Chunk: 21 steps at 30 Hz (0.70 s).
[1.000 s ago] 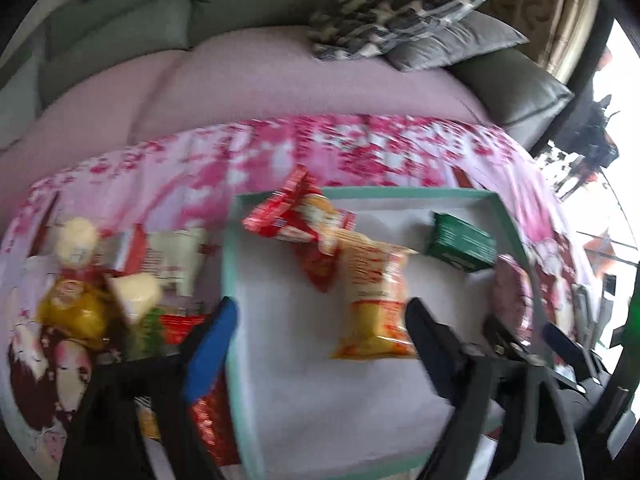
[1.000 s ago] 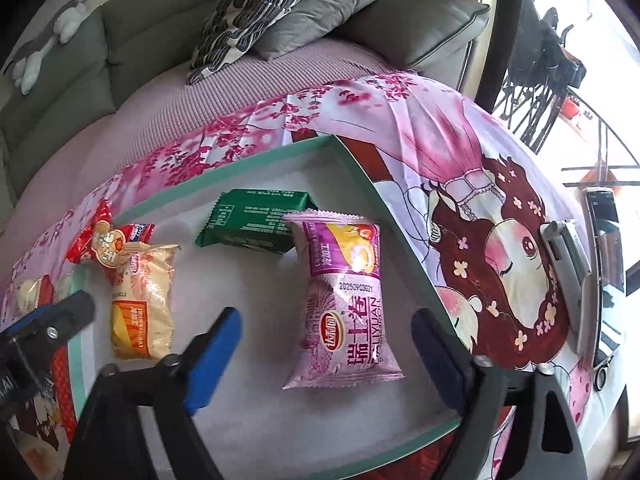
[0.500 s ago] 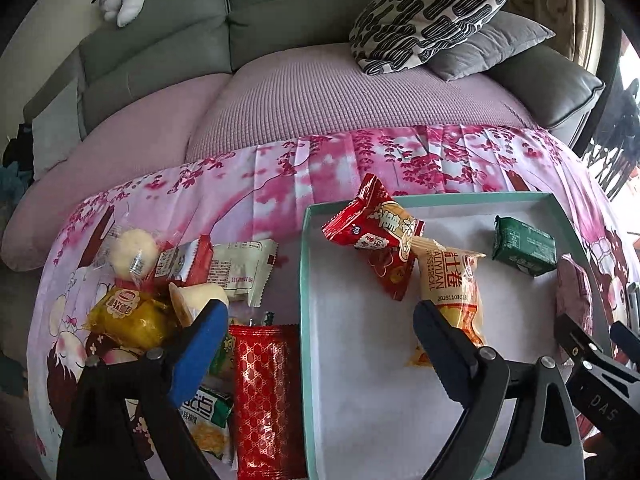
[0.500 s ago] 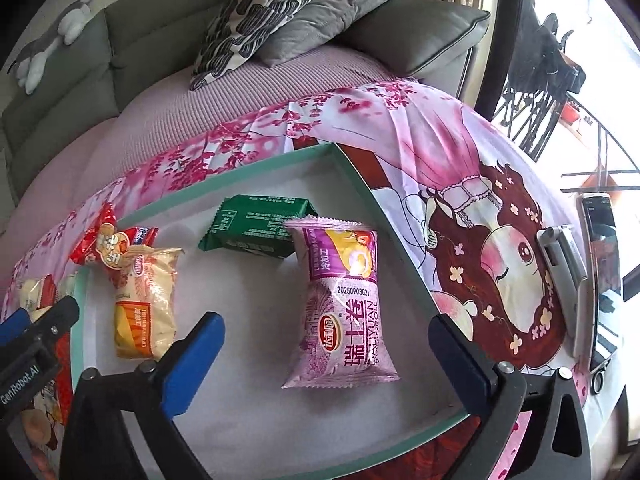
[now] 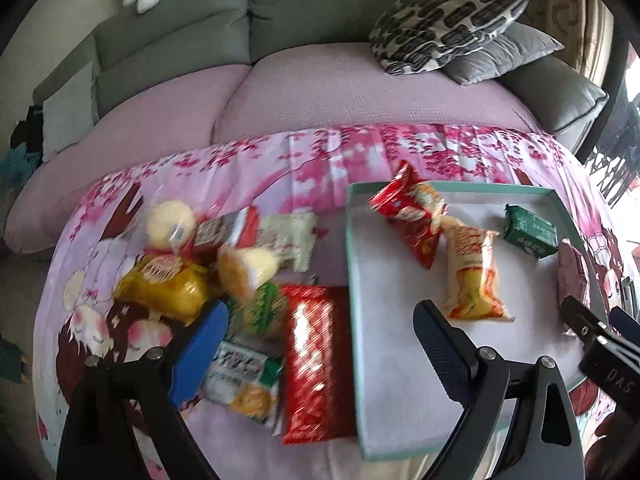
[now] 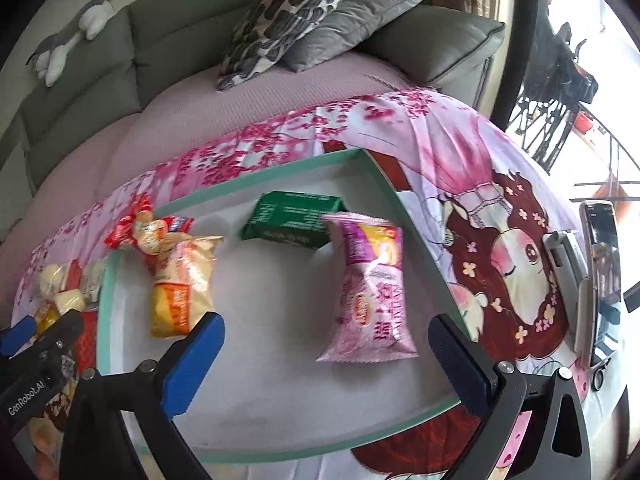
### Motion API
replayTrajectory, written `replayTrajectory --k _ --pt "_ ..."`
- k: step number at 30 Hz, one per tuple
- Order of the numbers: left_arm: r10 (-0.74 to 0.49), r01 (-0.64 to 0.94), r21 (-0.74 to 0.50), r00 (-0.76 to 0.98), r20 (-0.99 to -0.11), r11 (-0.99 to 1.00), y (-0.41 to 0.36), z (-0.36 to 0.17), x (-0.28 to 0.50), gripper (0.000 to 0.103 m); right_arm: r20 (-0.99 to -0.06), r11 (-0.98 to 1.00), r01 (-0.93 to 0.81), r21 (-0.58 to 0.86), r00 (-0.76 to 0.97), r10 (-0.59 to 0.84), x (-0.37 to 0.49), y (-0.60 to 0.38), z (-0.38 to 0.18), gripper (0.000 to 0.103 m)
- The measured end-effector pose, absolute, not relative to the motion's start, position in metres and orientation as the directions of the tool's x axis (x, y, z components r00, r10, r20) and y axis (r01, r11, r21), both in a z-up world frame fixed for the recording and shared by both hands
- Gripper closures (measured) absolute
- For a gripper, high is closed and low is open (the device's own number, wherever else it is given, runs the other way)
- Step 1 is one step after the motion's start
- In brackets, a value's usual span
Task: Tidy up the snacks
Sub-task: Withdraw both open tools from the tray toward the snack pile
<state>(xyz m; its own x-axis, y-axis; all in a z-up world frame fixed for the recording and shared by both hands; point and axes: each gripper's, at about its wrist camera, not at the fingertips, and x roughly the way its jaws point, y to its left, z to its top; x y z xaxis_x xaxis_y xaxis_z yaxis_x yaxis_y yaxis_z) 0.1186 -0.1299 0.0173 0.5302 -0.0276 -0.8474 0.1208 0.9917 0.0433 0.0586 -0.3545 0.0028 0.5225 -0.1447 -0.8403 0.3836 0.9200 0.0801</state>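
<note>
Here, across mid-frame of both views, a pink cartoon-print cloth [image 5: 248, 168] spread before a grey sofa [image 5: 320, 8]. On it, centre-right in the left view, a shallow teal-rimmed white tray [image 5: 400, 360] holding a pink foil snack bag [image 6: 370, 284], an orange-and-cream snack bag [image 5: 474, 276], a red snack bag [image 5: 412, 216], a small green packet [image 5: 530, 232]. Left of the tray, a heap of loose snacks, among them a long red foil pack [image 5: 316, 360]. Along the bottom edges, left gripper [image 5: 320, 348] and right gripper [image 6: 326, 356], both spread wide, holding nothing.

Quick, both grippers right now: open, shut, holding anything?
Left gripper: open, empty, above the loose snacks beside the tray.
Right gripper: open, empty, above the pink packet in the tray.
</note>
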Motion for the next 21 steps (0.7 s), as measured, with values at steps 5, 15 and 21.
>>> replayTrajectory --k 5,15,21 --pt "-0.024 0.066 0.011 0.511 -0.860 0.998 -0.094 0.016 0.107 0.009 -0.829 0.931 0.349 0.107 0.548 -0.110 0.052 -0.340 0.007 0.000" --pt "0.010 -0.051 -0.019 0.518 -0.855 0.999 -0.023 0.019 0.083 0.009 -0.822 0.957 0.266 0.114 0.566 -0.059 0.051 -0.306 0.010 0.000" --pt "0.030 -0.163 -0.061 0.502 -0.864 0.985 0.024 0.014 0.080 0.009 -0.814 0.973 0.187 0.138 0.580 0.004 0.057 -0.264 0.013 0.000"
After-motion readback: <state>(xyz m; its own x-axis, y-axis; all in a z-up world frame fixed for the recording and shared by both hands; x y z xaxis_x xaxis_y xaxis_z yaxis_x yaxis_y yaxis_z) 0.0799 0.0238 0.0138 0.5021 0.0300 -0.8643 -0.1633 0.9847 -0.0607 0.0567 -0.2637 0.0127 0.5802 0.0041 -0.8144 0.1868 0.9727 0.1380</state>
